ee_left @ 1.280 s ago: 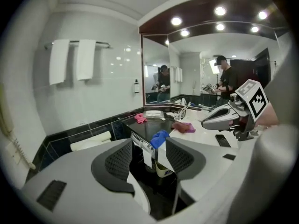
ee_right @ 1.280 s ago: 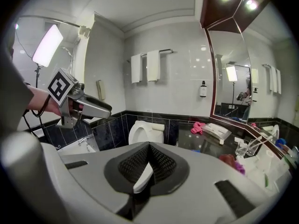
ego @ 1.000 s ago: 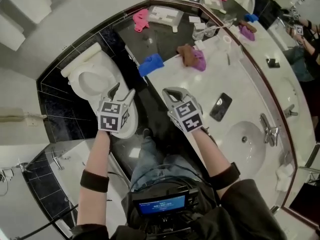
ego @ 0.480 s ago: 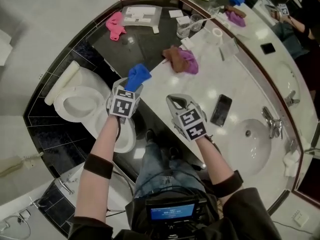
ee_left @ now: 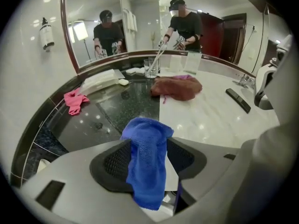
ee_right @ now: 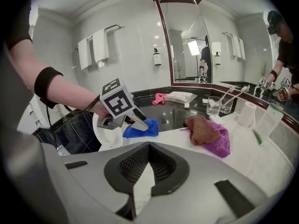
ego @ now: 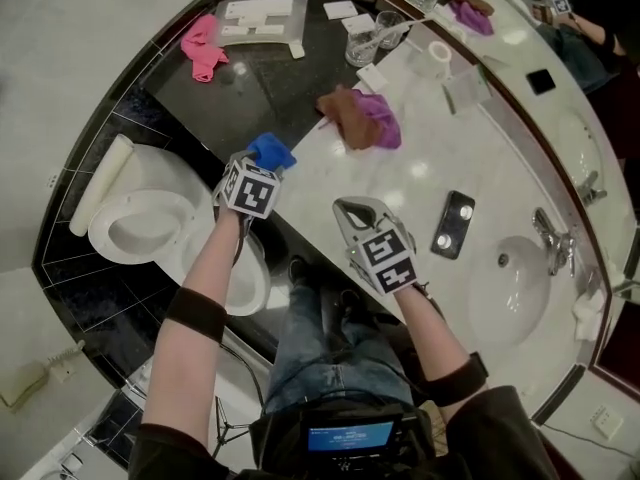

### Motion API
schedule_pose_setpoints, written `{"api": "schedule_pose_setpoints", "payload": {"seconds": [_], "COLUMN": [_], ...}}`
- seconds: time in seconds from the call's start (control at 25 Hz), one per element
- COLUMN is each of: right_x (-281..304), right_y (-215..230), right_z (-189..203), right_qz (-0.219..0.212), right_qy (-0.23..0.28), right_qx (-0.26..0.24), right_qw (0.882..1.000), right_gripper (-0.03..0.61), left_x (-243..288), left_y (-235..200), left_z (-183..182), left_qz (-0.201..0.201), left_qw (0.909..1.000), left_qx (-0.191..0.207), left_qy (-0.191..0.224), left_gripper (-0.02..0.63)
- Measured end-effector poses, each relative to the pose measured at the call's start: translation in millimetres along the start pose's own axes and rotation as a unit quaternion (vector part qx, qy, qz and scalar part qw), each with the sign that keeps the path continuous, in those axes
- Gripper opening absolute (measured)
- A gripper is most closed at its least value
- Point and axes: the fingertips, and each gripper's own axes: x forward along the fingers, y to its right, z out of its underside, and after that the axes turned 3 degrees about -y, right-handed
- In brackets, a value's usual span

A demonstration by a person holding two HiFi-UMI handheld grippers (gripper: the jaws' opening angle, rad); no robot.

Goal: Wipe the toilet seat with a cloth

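Gripping a fluffy blue terry cloth (ee_left: pixel 147 146) in the left tool (ego: pixel 258 168) by the white marble tabletop (ego: pixel 420 183) edge; holding the right tool (ee_right: pixel 148 149) pressed together, empty.

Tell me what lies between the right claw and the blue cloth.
Only bare white marble countertop, as the right gripper view shows, lies between the shut right claw and the blue terry cloth clamped in the left claw.
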Motion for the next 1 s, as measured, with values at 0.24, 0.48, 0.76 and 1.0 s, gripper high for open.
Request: {"api": "schedule_pose_setpoints", "payload": {"seconds": [0.24,0.48,0.76,1.0], "right_x": [6,4,-6,-34], "right_y": [6,12,11,1], "right_z": [16,17,21,13], "right_qz": [0.007,0.012,0.011,0.005], "right_qy": [-0.013,-0.013,-0.014,-0.002], "right_qx": [0.010,0.012,0.010,-0.003], "right_qw": [1.000,1.000,1.000,1.000], "right_gripper": [0.021,0.021,0.021,0.021], "left_x": [24,26,2,-60], "left_y": [-5,-3,0,14], "left_z": [9,7,-10,-25], "left_qz": [-0.001,0.003,-0.003,-0.021], "left_qw": [0.9997,0.9999,0.9998,0.9976], "left_qx": [0.003,-0.005,-0.013,-0.024], "left_qy": [-0.024,-0.013,0.015,0.061], "left_gripper": [0.163,0.083,0.081,0.081]}}
